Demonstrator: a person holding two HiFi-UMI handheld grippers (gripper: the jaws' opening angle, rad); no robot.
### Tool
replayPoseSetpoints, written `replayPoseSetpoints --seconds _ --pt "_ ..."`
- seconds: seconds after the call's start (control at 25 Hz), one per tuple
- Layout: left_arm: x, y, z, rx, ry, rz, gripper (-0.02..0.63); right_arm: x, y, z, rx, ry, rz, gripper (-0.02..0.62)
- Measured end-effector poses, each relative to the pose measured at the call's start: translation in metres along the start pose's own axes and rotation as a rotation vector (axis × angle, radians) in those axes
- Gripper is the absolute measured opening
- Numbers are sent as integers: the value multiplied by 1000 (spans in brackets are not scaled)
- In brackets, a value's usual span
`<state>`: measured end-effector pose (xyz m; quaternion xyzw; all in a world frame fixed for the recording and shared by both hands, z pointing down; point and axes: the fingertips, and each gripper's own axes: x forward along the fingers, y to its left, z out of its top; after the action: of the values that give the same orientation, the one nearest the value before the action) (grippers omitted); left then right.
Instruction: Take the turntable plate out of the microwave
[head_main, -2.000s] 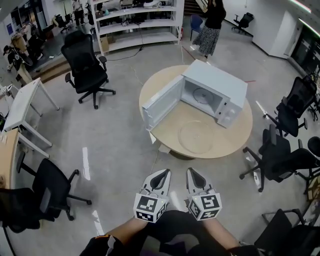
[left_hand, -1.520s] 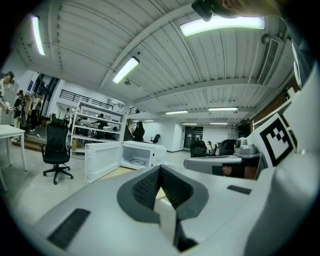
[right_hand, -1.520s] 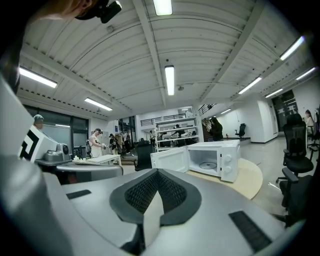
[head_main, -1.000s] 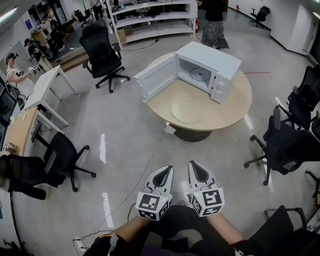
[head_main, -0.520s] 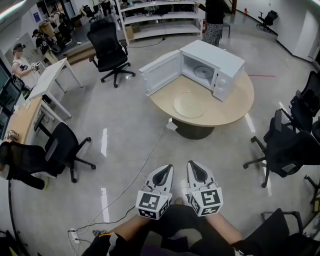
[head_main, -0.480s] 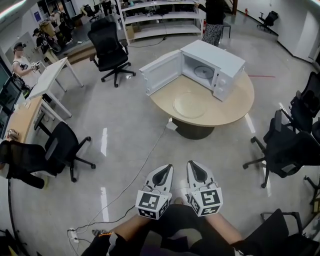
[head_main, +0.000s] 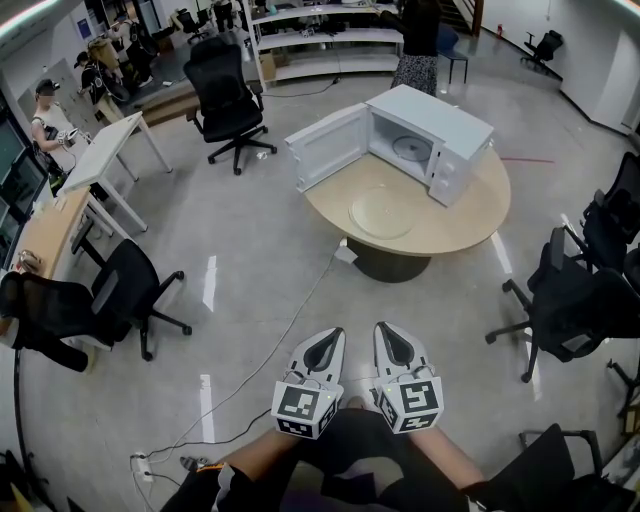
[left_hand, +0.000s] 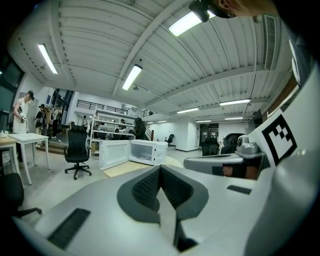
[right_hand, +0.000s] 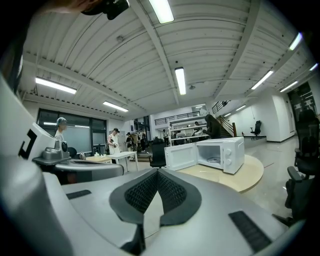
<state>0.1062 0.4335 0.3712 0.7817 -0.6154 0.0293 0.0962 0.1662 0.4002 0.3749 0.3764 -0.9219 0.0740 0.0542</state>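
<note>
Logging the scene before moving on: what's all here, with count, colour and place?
round table: one, light wood, mid-floor
microwave: one, white, door open, on the table
turntable plate: one, clear, on the table before the microwave
office chairs: several, black, around table and desks
desks: two, white and wood, left
shelving: one, white, far end
people: at least two, one in black near shelving
left gripper: one, white, shut, empty, bottom centre
right gripper: one, white, shut, empty, beside it

Microwave (head_main: 440, 115) interior too small to read; office chair (head_main: 610, 220) cropped at right edge.
</note>
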Motion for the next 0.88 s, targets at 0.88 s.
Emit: replayPoseSetpoints --seconds 0.88 --pt "-2 0 3 12 -16 51 46 -2 -5 -2 -24 6 -3 15"
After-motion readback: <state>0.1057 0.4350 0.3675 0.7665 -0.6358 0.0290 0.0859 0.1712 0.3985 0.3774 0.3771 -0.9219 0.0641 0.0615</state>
